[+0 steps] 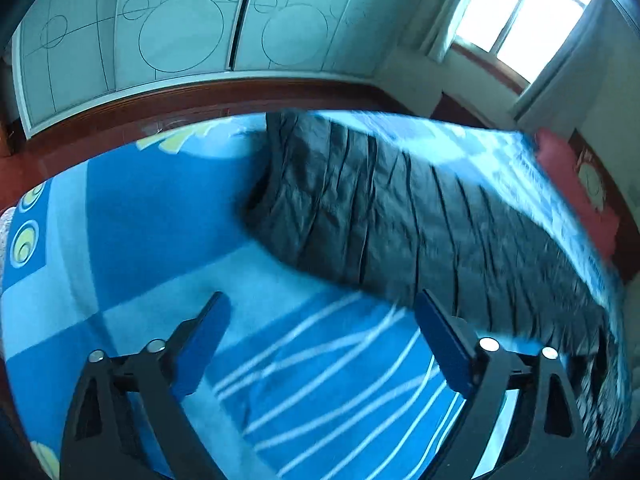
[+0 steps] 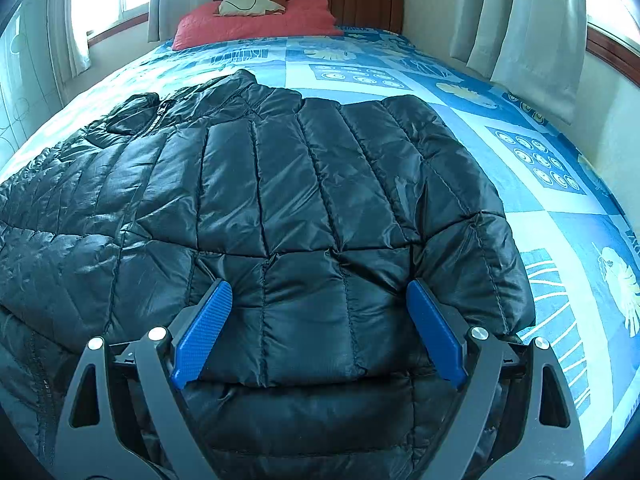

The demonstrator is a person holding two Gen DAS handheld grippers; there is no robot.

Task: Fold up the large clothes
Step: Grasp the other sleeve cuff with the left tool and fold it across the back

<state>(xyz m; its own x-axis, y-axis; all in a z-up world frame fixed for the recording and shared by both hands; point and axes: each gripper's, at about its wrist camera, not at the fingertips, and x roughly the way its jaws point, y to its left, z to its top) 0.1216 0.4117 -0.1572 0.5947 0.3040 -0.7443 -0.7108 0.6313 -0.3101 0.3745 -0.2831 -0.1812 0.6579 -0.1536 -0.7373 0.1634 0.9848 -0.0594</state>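
Note:
A black quilted puffer jacket (image 2: 280, 200) lies spread on the blue patterned bedspread (image 2: 540, 216), its collar and zipper toward the far left. My right gripper (image 2: 320, 292) is open, low over the near part of the jacket, with nothing between its blue pads (image 2: 204, 328). In the left wrist view the jacket (image 1: 400, 208) stretches from the centre to the right edge. My left gripper (image 1: 320, 308) is open and empty over the bare bedspread (image 1: 140, 208), just in front of the jacket's edge.
A red pillow (image 2: 256, 20) and a small cushion (image 2: 248, 2) lie at the wooden headboard (image 2: 360, 0). Curtains (image 2: 520, 20) hang along the right wall. A wardrobe with circle-patterned doors (image 1: 180, 40) stands beyond the bed's side, and a window (image 1: 520, 20) is far right.

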